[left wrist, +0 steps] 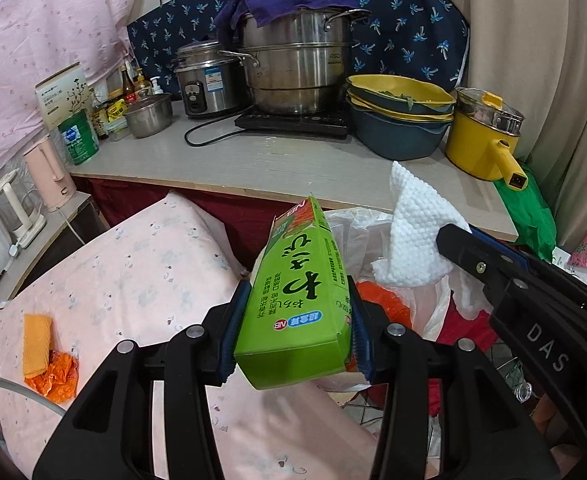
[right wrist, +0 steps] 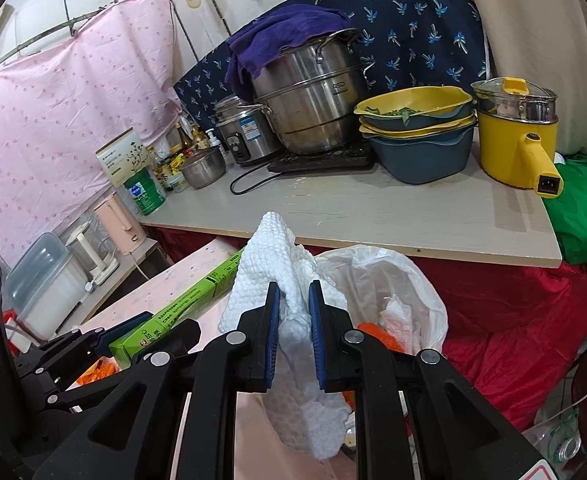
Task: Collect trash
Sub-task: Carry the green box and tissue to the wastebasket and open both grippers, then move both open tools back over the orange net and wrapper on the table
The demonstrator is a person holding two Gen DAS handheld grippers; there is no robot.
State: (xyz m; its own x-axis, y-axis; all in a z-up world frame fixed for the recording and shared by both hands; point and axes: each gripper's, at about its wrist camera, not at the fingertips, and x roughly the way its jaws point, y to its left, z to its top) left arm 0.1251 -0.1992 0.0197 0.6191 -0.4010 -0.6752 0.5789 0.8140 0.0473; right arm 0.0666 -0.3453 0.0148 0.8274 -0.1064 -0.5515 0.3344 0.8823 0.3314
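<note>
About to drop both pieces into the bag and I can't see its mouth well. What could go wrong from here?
1. The white plastic bag is limp with a narrow mouth; the long green carton, held crosswise by the left gripper, may catch the rim and fall out.
2. The paper towel hangs loose from the right gripper and might cling to the pads.
3. Both grippers are close together and could bump.

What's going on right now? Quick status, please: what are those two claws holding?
Left gripper shut on green box. Right gripper shut on white paper towel. Trash bag open just ahead, nothing blocking it.
</note>
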